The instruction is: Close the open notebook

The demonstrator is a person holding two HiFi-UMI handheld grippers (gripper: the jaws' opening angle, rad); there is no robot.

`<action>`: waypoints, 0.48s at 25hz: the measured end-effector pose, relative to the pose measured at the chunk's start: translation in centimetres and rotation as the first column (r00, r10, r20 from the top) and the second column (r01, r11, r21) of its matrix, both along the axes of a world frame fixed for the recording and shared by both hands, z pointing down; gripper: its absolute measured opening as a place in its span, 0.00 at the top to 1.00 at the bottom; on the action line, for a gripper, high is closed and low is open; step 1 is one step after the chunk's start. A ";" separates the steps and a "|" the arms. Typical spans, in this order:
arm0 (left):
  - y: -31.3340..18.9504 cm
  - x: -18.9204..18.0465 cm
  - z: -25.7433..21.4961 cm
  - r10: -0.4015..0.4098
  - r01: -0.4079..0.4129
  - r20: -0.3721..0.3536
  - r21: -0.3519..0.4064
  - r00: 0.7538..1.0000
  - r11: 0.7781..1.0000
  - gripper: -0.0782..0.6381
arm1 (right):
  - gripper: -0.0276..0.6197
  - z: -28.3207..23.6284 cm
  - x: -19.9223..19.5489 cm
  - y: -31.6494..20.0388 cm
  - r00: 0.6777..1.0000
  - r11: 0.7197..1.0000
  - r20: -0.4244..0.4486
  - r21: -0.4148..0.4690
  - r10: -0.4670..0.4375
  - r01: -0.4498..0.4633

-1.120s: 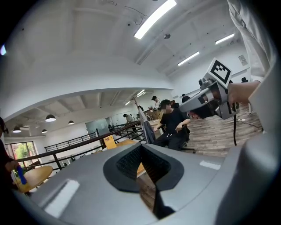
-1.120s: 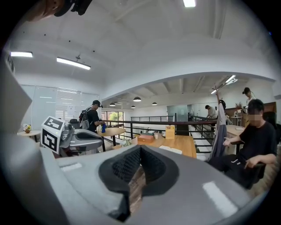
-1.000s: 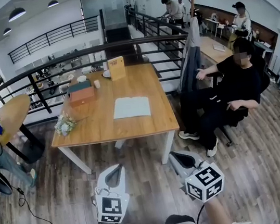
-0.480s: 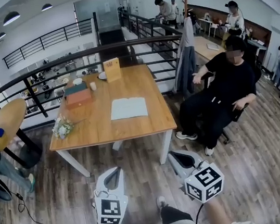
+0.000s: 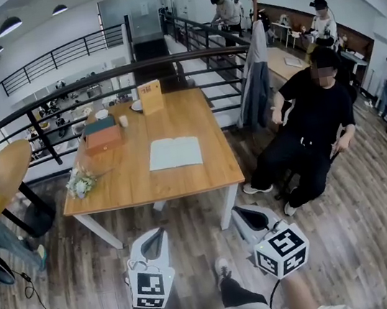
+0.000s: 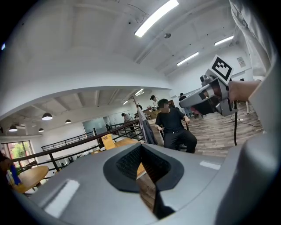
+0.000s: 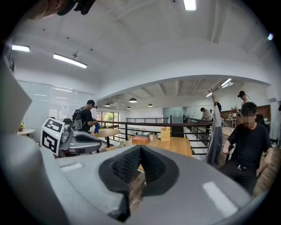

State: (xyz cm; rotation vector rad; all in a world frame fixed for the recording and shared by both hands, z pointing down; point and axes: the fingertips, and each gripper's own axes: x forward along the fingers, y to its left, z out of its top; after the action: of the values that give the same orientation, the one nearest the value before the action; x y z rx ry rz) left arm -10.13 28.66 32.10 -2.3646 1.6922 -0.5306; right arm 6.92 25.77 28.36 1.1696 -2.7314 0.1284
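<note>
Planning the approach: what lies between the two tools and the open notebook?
Head view: bare floor, then bare tabletop, from left tool and right tool to the notebook.

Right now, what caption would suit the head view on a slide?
Left gripper and right gripper, jaws shut, held short of a rectangular wooden table bearing an open white notebook.

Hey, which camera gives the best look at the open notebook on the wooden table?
The head view: it looks down on the notebook, lying open and whole on the table. Both gripper views skim low across the tabletop, so the notebook cannot be made out in either.
</note>
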 end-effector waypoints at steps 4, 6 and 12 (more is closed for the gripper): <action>-3.8 0.0 0.0 0.010 -0.010 0.008 0.002 1.000 1.000 0.88 | 0.96 0.1 -0.1 -3.6 1.000 1.000 0.003 0.000 0.004 -0.004; -5.7 0.3 -0.1 0.017 -0.018 0.012 0.007 1.000 1.000 0.88 | 0.96 0.2 -0.1 -5.3 1.000 1.000 0.000 0.002 0.005 -0.005; -11.4 1.3 -0.1 0.033 -0.033 0.014 0.001 0.999 0.999 0.88 | 0.96 0.2 0.4 -10.8 1.000 1.000 -0.010 0.000 0.004 -0.004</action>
State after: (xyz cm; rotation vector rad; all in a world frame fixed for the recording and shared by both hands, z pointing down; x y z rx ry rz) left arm -8.81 17.29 31.98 -2.3780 1.6438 -0.5391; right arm 7.33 14.97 28.52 1.1723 -2.7202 0.1223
